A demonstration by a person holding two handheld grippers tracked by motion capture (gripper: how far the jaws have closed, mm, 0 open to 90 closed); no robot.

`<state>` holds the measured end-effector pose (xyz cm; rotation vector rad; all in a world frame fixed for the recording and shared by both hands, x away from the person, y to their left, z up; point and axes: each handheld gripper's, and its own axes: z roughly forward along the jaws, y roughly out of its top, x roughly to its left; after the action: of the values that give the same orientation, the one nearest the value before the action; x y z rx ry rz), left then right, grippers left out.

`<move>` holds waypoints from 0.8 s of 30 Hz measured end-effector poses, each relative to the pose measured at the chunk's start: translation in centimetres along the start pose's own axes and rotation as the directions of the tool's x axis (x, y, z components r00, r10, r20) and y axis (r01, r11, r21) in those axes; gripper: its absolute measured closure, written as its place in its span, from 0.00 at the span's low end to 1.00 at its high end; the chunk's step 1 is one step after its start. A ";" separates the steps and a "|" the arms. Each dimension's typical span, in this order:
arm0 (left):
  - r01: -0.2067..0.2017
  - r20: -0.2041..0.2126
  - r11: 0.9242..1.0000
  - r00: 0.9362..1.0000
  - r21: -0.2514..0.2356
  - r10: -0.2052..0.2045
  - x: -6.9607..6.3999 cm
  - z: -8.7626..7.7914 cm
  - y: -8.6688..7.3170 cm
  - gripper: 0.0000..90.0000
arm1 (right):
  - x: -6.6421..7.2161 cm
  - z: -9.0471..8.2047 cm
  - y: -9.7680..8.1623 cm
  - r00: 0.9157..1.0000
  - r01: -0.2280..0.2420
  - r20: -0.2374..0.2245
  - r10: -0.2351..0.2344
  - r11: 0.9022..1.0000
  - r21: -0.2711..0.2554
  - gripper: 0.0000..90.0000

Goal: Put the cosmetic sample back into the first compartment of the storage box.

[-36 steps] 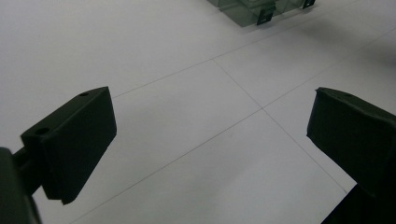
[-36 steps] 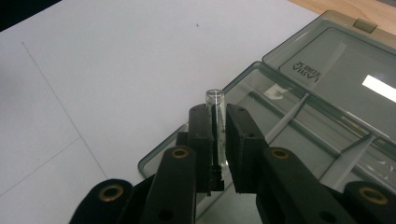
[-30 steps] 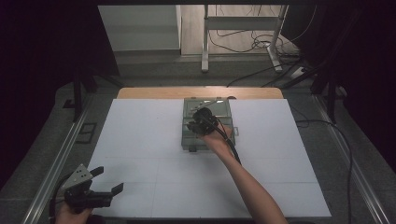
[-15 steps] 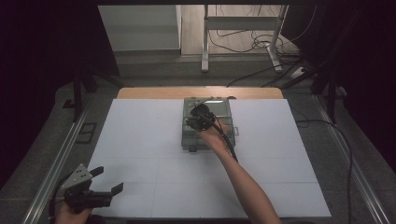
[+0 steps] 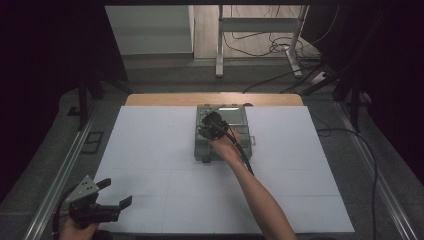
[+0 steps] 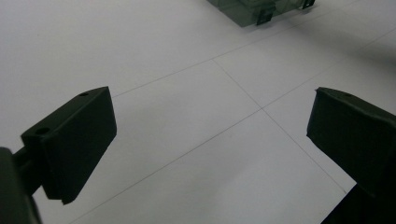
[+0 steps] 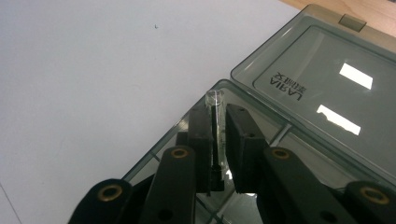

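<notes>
My high view looks forward and down over the whole tabletop [image 5: 150, 150]. My left gripper view skims low across the white sheet toward the grey box [image 6: 261, 9]; my right gripper view sits close above that same box [image 7: 327, 93].

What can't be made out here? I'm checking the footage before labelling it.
- Box contents: in the high view, the right gripper and hand cover the compartments.
- Small clear tube: in the right gripper view, its lower end is hidden between the fingers.
- Lid lettering: upside down, partly too small to read.
- Box in the left gripper view: cut off by the top edge.
</notes>
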<state>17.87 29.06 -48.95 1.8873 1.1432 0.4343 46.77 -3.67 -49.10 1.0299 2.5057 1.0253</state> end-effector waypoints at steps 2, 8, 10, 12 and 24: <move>0.000 0.000 1.000 1.000 0.000 0.000 0.0 0.0 0.0 0.02 | 0.0 0.2 -0.1 1.000 0.003 0.002 -0.003 1.000 0.012 0.89; 0.001 0.000 1.000 1.000 0.001 -0.001 0.0 0.0 0.0 0.02 | -0.1 0.0 -0.1 1.000 -0.014 -0.009 0.014 1.000 0.008 0.85; 0.000 0.000 1.000 1.000 0.002 0.000 0.0 0.0 0.0 0.02 | -0.1 -0.2 -0.1 1.000 -0.016 -0.015 0.017 1.000 0.012 0.84; -0.002 -0.001 1.000 1.000 0.003 0.002 0.0 0.0 0.0 0.02 | -0.1 -0.4 -0.1 1.000 -0.015 -0.023 0.015 1.000 0.016 0.82; 0.003 -0.002 1.000 1.000 0.003 -0.003 0.0 0.0 0.0 0.02 | 0.6 -1.9 -0.5 0.996 -0.005 -0.085 0.006 1.000 0.003 0.73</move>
<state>17.81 29.09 -48.96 1.8873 1.1483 0.4327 45.23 -4.51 -48.01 1.0151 2.5732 1.0895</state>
